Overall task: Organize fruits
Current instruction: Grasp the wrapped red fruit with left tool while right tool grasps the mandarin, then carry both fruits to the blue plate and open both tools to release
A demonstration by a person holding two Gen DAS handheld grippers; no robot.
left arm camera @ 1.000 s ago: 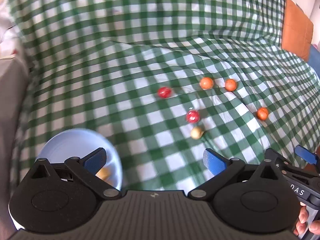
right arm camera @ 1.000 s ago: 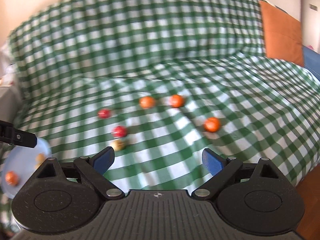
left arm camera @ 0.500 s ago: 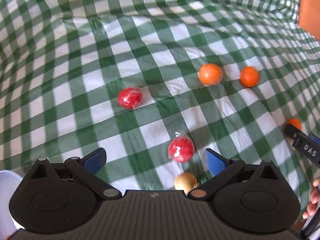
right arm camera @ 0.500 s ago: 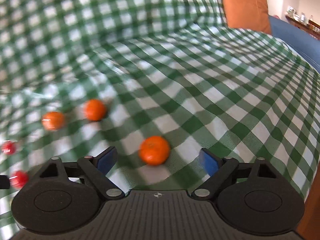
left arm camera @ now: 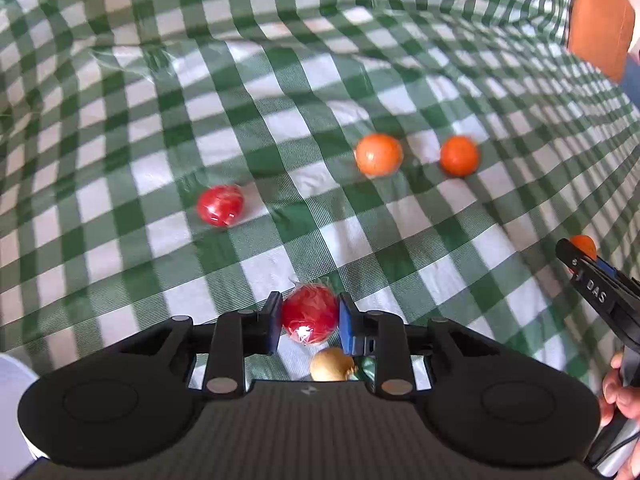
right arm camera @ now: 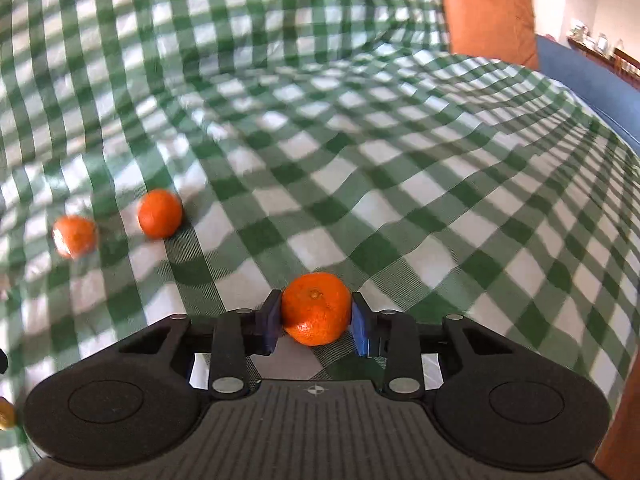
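Observation:
My left gripper is shut on a red wrapped fruit on the green checked cloth. A small tan fruit lies just behind it, under the gripper body. Another red fruit lies ahead to the left, and two oranges lie ahead to the right. My right gripper is shut on an orange; it also shows at the right edge of the left wrist view. Two more oranges lie to its left.
The green checked cloth covers a soft, wrinkled seat and backrest. An orange cushion stands at the back right with a blue surface beside it. A white plate's edge shows at the lower left.
Both grippers were open and have closed: the left on the nearer red fruit, the right on the nearest orange. Both moved forward and down toward the cloth.

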